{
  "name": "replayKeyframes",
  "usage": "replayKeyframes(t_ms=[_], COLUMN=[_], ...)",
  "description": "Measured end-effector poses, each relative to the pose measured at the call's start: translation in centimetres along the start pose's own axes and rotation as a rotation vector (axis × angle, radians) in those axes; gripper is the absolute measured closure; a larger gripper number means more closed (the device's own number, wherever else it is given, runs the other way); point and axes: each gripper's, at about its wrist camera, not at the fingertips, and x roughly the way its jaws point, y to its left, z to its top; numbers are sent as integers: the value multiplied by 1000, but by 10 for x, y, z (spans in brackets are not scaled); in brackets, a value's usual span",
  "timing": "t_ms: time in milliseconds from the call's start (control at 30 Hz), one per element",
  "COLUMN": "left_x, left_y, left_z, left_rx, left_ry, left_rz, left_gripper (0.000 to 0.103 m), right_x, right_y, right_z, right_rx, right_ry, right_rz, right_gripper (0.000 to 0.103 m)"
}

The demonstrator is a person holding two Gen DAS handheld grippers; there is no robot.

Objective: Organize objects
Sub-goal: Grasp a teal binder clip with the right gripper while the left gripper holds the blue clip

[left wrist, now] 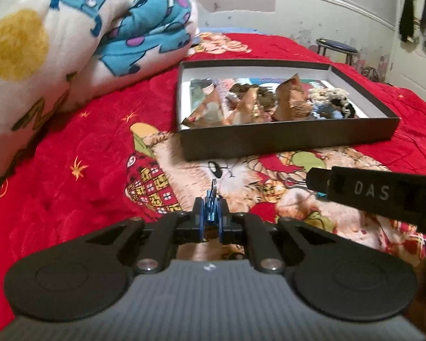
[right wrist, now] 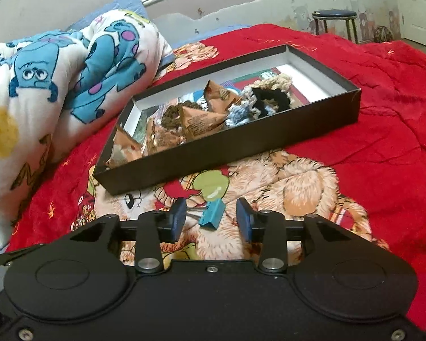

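**One box filled, two clips outside it**

One shallow black box point(right wrist: 269, 130) with a white inside sits on the bed's red blanket point(right wrist: 383, 113). It holds orange-brown snack packets point(right wrist: 201, 119), crocheted scrunchies point(right wrist: 267, 99) in cream, black and pale blue, and printed cards beneath them.

Left tool point(left wrist: 211, 213): its pads are pressed together on a small blue metal clip point(left wrist: 212, 209) with a ring sticking up, lifted just in front of the box.

Right tool point(right wrist: 210, 218): its pads stand apart, touching nothing. Between them a teal binder clip point(right wrist: 211, 213) lies on the blanket, near the box's front wall.

A cartoon-print comforter point(right wrist: 42, 91) is bundled beside the box. Behind the bed are a peeling wall and a round stool point(right wrist: 335, 17).
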Motion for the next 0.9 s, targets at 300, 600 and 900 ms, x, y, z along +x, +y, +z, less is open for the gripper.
replayKeyframes(t_ms=[300, 600, 900], left_x=[7, 12, 13], left_y=[7, 3, 3], left_z=[1, 1, 4], left_rx=[-28, 7, -13], left_ry=[28, 39, 38], left_rz=[23, 44, 21], left_gripper=[91, 91, 91], right_x=[17, 27, 22], right_y=[13, 23, 17], right_z=[-3, -6, -2], right_rx=[-55, -117, -62], right_ry=[11, 25, 23], right_rz=[18, -60, -43], right_gripper=[42, 54, 56])
